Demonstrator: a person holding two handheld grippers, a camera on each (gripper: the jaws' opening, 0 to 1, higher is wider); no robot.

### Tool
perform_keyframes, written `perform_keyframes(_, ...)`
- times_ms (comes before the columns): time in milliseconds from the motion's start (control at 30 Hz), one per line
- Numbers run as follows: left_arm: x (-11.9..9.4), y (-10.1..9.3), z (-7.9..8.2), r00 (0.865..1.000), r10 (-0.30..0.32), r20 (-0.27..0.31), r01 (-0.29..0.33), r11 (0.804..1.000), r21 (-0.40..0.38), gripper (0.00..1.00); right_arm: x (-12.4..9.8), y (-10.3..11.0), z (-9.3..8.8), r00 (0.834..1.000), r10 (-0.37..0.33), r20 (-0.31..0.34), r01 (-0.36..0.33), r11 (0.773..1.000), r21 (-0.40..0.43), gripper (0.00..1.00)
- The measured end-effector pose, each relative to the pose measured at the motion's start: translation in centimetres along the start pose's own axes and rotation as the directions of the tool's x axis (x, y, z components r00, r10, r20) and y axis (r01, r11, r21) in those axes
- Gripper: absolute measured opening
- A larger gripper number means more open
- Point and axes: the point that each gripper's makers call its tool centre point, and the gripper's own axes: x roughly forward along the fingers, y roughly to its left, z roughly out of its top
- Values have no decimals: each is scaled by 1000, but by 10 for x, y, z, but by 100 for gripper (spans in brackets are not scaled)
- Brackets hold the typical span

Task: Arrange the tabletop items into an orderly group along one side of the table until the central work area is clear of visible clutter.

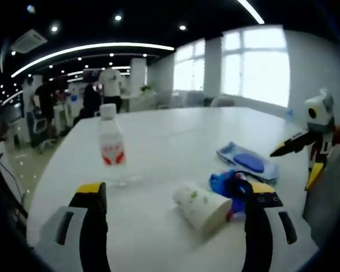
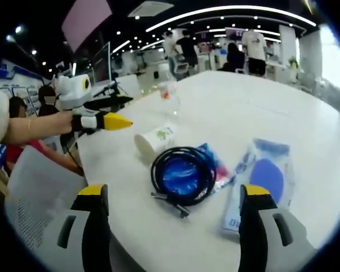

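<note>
Nearest your right gripper (image 2: 173, 212), a coiled black cable (image 2: 183, 174) lies on a blue packet (image 2: 211, 164) on the white table (image 2: 306, 124). The cable is probably limp, so take it across the bundled loops, not by a loose end. Beside it, right, lies a flat plastic pouch with a blue insert (image 2: 263, 182), likely slippery; pinch an edge. The paper cup (image 1: 201, 207), on its side just beyond your left gripper (image 1: 175, 218), should be light and easily crushed; grip it gently across the body. The water bottle (image 1: 112, 144) stands upright farther back, rigid but liable to topple; hold it mid-body. All items sit near the table's near end. Both pairs of jaws are spread wide, holding and touching nothing.
</note>
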Motion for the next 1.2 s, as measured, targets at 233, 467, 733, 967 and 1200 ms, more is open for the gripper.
perform_keyframes(233,3,-8,-12,999,-19,-42,22,996,86,93,1,-2,-3,1000,-7,-14,7,1000,-7,95)
perform_keyframes(467,12,-9,-39,992,-19,-126,36,990,137,85,0,-4,-6,1000,-15,-23,15,1000,-11,94)
perform_keyframes(733,19,-8,-48,990,-8,-142,21,996,87,72,0,-6,-9,999,-22,-36,22,1000,-12,93)
perform_keyframes(967,20,-10,-44,991,-17,-130,27,997,72,50,1,-7,-10,999,-27,-43,26,1000,-15,93)
perform_keyframes(1200,25,-15,-51,987,-40,-158,54,995,85,30,1,-7,-11,999,-27,-46,26,1000,-17,92)
